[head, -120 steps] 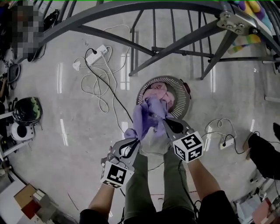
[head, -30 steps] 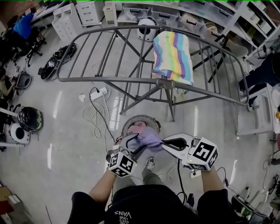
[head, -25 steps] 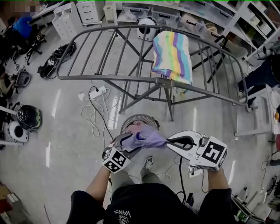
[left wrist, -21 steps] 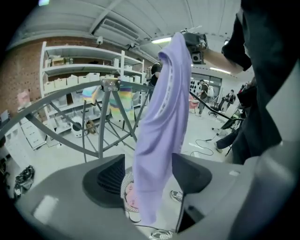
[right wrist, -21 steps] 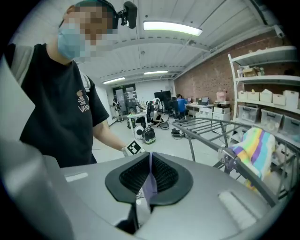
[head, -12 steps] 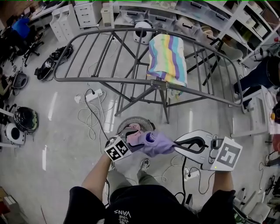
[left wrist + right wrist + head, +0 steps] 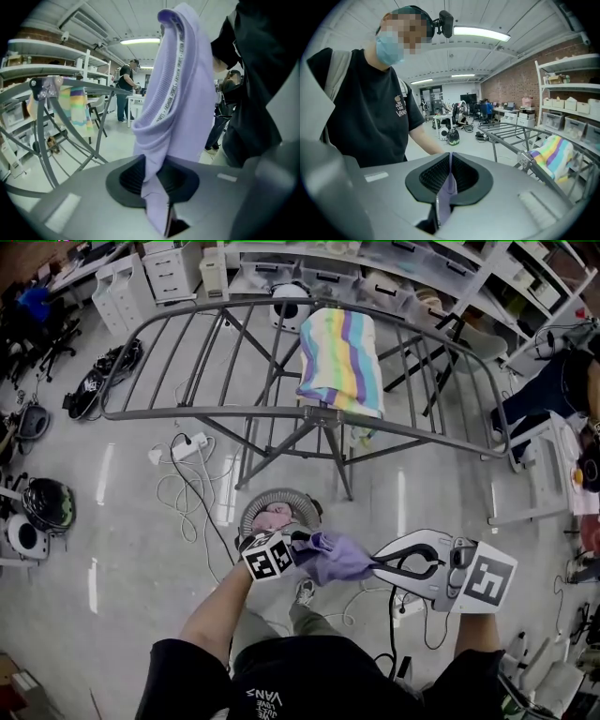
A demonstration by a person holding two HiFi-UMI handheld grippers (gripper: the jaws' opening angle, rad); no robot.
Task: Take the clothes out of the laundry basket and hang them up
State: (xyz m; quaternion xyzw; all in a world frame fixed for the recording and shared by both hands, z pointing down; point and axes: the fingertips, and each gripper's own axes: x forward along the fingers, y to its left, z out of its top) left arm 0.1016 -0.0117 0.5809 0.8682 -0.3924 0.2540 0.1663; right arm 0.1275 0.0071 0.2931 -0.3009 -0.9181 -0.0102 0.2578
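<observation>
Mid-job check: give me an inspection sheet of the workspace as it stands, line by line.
Surface: glossy grey floor; no table.
Job's things: drying rack standing open, striped towel draped over it; laundry basket on the floor below, pink clothes inside; purple garment held up between both grippers.
Clutter: helmets and bags on the floor at left.
Grippers: left gripper has just been closing, now shut on the garment; right gripper shut on its other end.
Cables: white power strip and looped cords under the rack.
Surroundings: shelves with bins, white drawer units, a person at far right.
</observation>
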